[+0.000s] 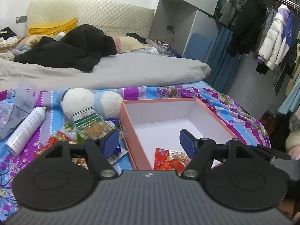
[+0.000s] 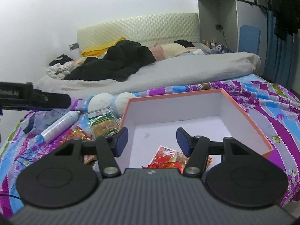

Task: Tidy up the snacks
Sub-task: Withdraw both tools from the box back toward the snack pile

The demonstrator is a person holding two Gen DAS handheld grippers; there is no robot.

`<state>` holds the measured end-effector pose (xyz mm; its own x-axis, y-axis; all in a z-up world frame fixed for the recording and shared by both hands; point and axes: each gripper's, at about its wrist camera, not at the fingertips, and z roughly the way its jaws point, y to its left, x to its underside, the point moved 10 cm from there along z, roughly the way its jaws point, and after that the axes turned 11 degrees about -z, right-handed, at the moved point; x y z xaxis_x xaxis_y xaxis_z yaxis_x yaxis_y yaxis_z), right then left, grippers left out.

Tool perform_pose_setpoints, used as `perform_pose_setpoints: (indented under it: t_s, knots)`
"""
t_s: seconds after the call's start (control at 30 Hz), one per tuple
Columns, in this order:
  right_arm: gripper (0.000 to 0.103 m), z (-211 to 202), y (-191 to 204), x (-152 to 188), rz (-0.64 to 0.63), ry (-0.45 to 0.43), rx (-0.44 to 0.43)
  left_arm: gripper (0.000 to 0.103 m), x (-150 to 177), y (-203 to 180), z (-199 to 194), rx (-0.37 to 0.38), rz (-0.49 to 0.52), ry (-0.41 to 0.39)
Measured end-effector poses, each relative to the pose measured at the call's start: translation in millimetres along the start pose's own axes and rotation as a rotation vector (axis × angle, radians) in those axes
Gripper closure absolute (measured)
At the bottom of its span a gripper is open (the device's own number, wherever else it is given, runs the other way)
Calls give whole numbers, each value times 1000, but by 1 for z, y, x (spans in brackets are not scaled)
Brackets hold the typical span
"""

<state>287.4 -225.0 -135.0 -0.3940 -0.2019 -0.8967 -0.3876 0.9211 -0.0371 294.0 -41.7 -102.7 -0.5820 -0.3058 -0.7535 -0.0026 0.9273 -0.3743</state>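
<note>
Both grippers (left gripper [image 1: 149, 140], right gripper [image 2: 152, 140]) gape, seemingly empty, over box [image 1: 129, 123].

Pretty even indoor light, kinda cool-toned, no harsh shadows. The pink box [image 1: 131, 131] interior looks bright white without glare. Heavy fisheye bending beyond the box, dark corner vignetting, right wrist view slightly softer overall.

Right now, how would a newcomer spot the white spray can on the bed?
Start at the pink box on the patterned bedspread and look past its left wall, beyond the green snack packet. The spray can lies on its side there, the only long white cylinder among flat wrappers.
</note>
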Motion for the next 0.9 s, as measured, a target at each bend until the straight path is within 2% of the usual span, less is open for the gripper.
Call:
perform_pose_setpoints:
  t_s: [0.53, 0.9]
  knots:
    - [44, -26, 45, 14, -13, -38, -42, 27, 27, 36, -54, -28, -29, -31]
    - [44, -40, 84, 35, -18, -35, -102, 27, 64, 64, -75, -64, -62, 10]
